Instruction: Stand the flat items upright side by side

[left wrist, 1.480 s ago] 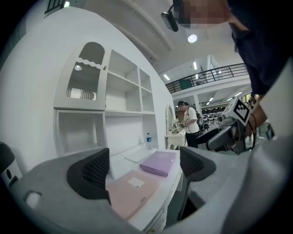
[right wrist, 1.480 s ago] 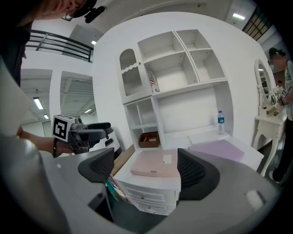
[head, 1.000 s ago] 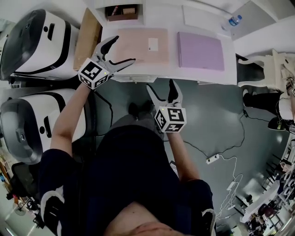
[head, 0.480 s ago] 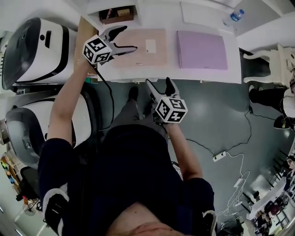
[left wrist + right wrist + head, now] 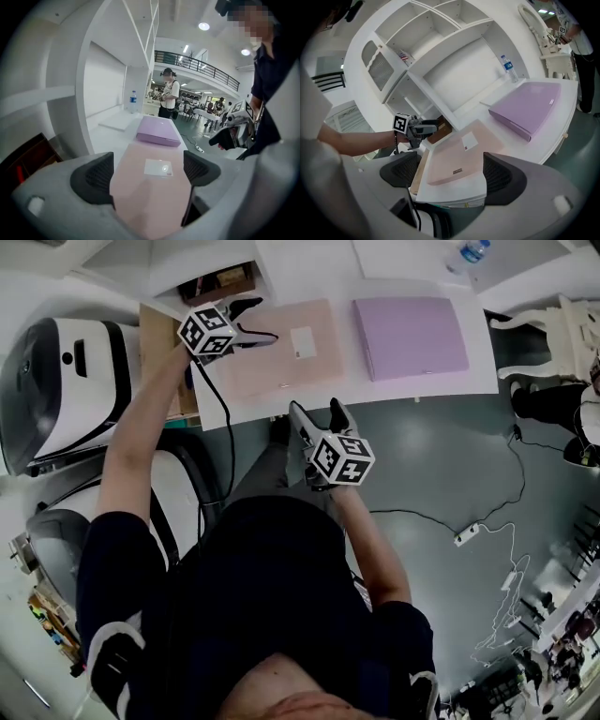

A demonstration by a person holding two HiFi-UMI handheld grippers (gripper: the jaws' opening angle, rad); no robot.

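Observation:
A flat pink box (image 5: 281, 348) lies on the white desk (image 5: 412, 385), with a flat purple box (image 5: 410, 337) lying to its right. My left gripper (image 5: 258, 322) is over the pink box's left end, jaws spread wide. In the left gripper view the pink box (image 5: 150, 187) fills the space beneath the open left gripper (image 5: 145, 176), with the purple box (image 5: 158, 131) beyond. My right gripper (image 5: 316, 411) hangs open in front of the desk's near edge, holding nothing. In the right gripper view the pink box (image 5: 459, 157), purple box (image 5: 529, 110) and left gripper (image 5: 426, 125) show past the open right gripper (image 5: 450, 173).
A water bottle (image 5: 472, 251) stands at the desk's back right. A brown box (image 5: 220, 282) sits in a cubby behind the pink box. Cardboard (image 5: 155, 343) leans left of the desk, beside white machines (image 5: 56, 381). A power strip (image 5: 466, 533) and cables lie on the floor.
My left gripper has moved forward from the desk's front edge to over the pink box's left end. The right gripper has risen a little toward the desk edge, still open.

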